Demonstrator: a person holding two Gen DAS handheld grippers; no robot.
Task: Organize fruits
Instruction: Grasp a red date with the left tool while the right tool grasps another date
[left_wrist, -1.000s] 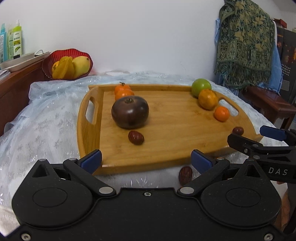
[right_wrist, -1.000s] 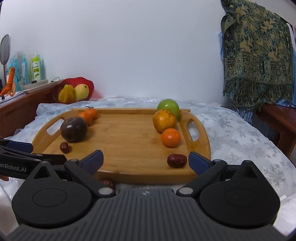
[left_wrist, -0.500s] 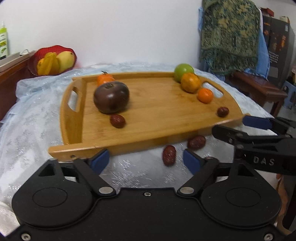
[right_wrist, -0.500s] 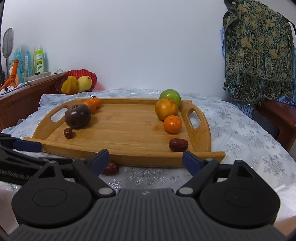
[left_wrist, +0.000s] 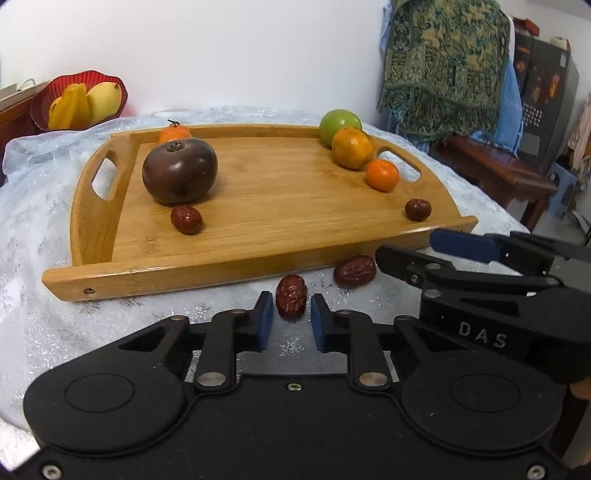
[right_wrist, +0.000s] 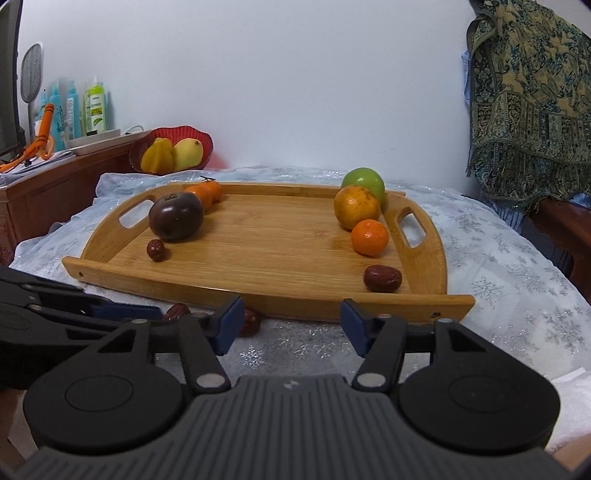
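left gripper (left_wrist: 291, 319): pinched down tight on a red date (left_wrist: 291, 301) sitting on the tablecloth (left_wrist: 37, 221), just off the tray's near edge. Pads look like they're right on both sides of it, so I'm calling that a grip.

right gripper (right_wrist: 291, 325): about half wide and closing as I type. Nothing between its pads that I can see, only cloth.

second loose date (left_wrist: 354, 271): also on the cloth, right up against the tray's near edge. In my right wrist view it's tucked just past the left pad (right_wrist: 229, 325), so outside the jaws.

wooden tray (left_wrist: 258, 258): middle of the table, handle cutouts on the left and right ends, low lip along the near edge.

tray left end: big dark purple fruit (left_wrist: 180, 175) with 1 date (left_wrist: 186, 219) just in front of it, and small orange ones (right_wrist: 205, 194) behind, near the far left corner.

tray right end: green fruit (left_wrist: 340, 125) at the far right corner, an orange (left_wrist: 351, 153) touching it, a small tangerine (left_wrist: 382, 175) next in line, then 1 date (left_wrist: 417, 209) near the near right corner.

open room: the whole middle of the tray is bare wood, loads of space. The cloth strip between the near edge and my grippers is narrow, and the 2 grippers sit close together there.

background: red bowl (left_wrist: 79, 99) of yellow fruit on the side cabinet, past the far left corner of the table.
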